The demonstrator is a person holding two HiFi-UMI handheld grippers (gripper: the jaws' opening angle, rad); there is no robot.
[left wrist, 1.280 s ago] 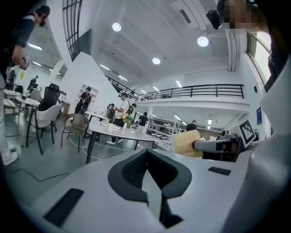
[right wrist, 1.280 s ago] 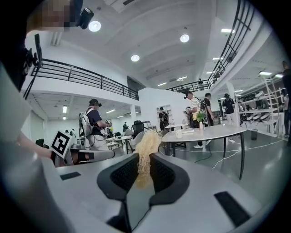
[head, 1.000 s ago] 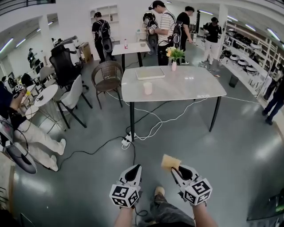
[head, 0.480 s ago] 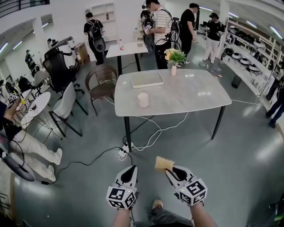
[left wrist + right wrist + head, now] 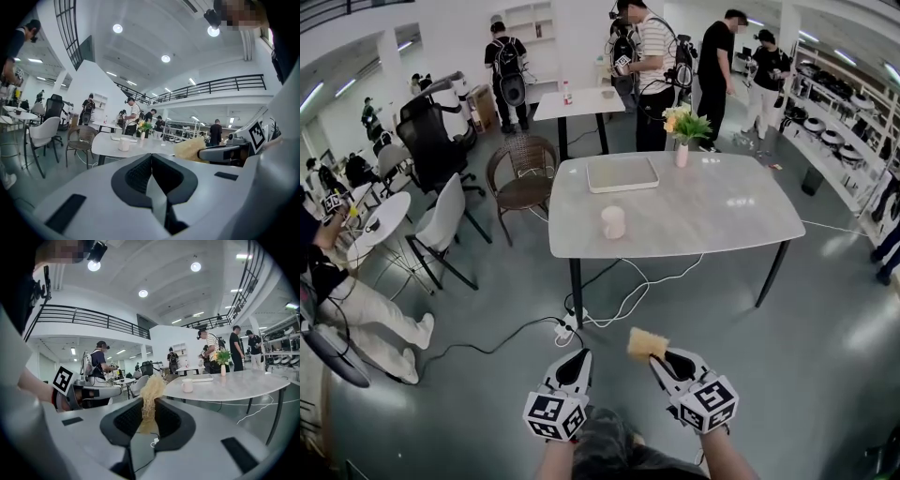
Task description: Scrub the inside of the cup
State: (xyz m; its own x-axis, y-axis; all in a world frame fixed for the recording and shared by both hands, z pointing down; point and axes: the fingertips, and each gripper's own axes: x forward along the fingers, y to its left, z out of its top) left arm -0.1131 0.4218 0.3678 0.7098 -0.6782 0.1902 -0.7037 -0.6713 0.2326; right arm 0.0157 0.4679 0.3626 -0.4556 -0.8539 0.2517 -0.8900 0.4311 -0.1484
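In the head view I'm well back from the table [image 5: 722, 202]. The cup [image 5: 613, 222] stands upright near its front-left edge, apart from the tray [image 5: 622, 173] and the flower vase [image 5: 682, 150]. A white cable [image 5: 628, 292] loops over the floor under that edge, next to a power strip [image 5: 564, 328]. I judge that the main trip hazard on the way in. The floor to either side is open.

In the left gripper view, the left gripper [image 5: 151, 164] has its jaws pressed together with nothing between them. If I reach in like that, I'd expect to knock the cup towards the near rim instead of steadying it.

In the right gripper view, the right gripper [image 5: 149, 414] is clamped on the lower part of the yellow sponge [image 5: 151, 387], and most of the sponge stands free above the jaws. It looks soft, so it may fold or slip out when pressed against the cup wall.
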